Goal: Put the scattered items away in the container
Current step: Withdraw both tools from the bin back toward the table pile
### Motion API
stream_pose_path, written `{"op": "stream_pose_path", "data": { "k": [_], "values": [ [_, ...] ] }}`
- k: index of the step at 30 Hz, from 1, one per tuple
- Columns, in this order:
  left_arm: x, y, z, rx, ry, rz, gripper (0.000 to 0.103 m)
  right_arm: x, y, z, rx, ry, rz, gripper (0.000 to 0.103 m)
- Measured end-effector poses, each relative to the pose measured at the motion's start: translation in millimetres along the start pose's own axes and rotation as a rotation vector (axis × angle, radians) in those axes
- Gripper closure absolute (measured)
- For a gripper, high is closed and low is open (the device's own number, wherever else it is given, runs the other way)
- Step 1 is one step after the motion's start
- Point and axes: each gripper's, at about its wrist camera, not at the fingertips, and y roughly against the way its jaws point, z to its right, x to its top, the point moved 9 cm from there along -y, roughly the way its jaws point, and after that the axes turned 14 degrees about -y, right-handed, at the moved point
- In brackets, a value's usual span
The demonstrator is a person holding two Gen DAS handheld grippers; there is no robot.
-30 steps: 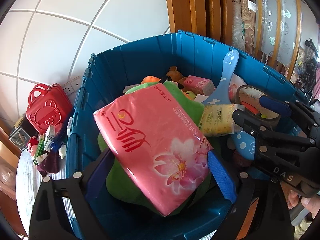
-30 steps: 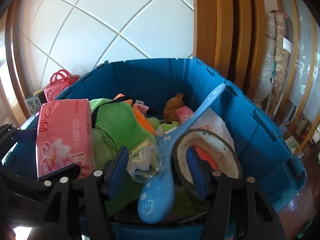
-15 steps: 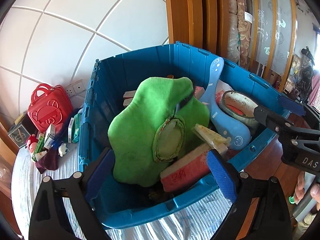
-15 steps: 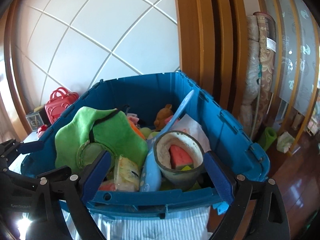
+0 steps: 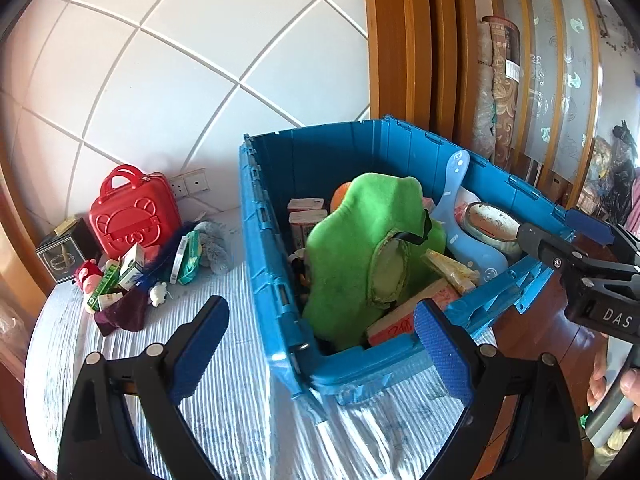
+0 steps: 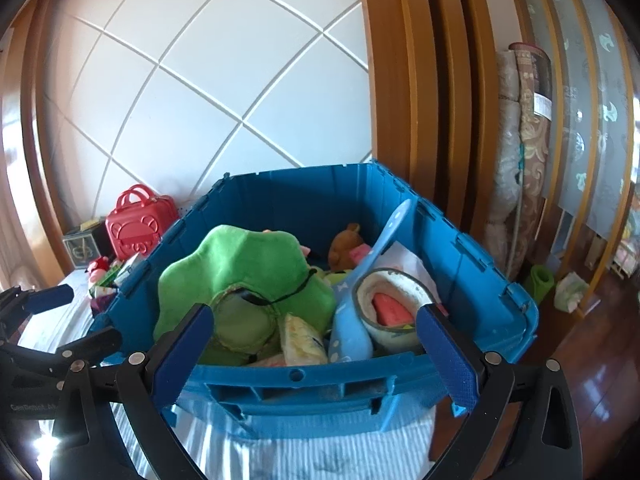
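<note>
Both pairs of jaws stand wide with nothing between them. The left gripper (image 5: 320,352) hangs over the striped cloth (image 5: 248,412), its pads straddling the near left corner of the blue container (image 5: 276,264). The right gripper (image 6: 316,356) has just been opening, and its blue pads frame the container's near wall (image 6: 304,384) without touching it.

Inside the container a green plush cushion (image 5: 360,248) leans tall toward the left, a black strap across it. To its right lie a yellow tissue packet (image 5: 448,268), a light blue long-handled paddle with a smiley face (image 5: 468,240) and a round grey-rimmed slipper-like thing with a red lining (image 6: 388,304). A pink pack with red writing I cannot read (image 5: 404,316) sits against the near wall. A brown teddy (image 6: 344,244) rests at the far side.

Still outside, on the cloth to the left of the container, is a scatter: a red bear-faced case (image 5: 132,216), a dark box (image 5: 64,252), small green and white cartons (image 5: 120,276), a grey plush (image 5: 216,244), a maroon cloth (image 5: 120,312) and small toy figures.

In the left wrist view the right gripper's black body (image 5: 600,292) crosses the right edge, marked "DAS", with a person's fingers (image 5: 612,380) on its handle. Rolled rugs (image 6: 524,152) stand against the wooden frame on the far right.
</note>
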Motion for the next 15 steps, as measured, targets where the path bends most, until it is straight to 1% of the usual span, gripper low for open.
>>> {"op": "stream_pose_path", "data": {
  "k": [3,6,11,15],
  "values": [
    [-16,14,-26,0.006,0.023,0.017,0.008,-6,10,-28,-0.002,0.02,0.015,0.001],
    [-39,28,-58,0.019,0.049,0.019,0.008,-15,18,-65,0.01,0.04,0.024,0.0],
    [-85,54,-123,0.044,0.096,0.017,0.008,-42,31,-143,0.048,0.081,0.017,0.0],
    [-119,78,-178,0.094,0.147,0.028,0.008,-66,33,-204,0.093,0.105,-0.001,0.0]
  ]
}}
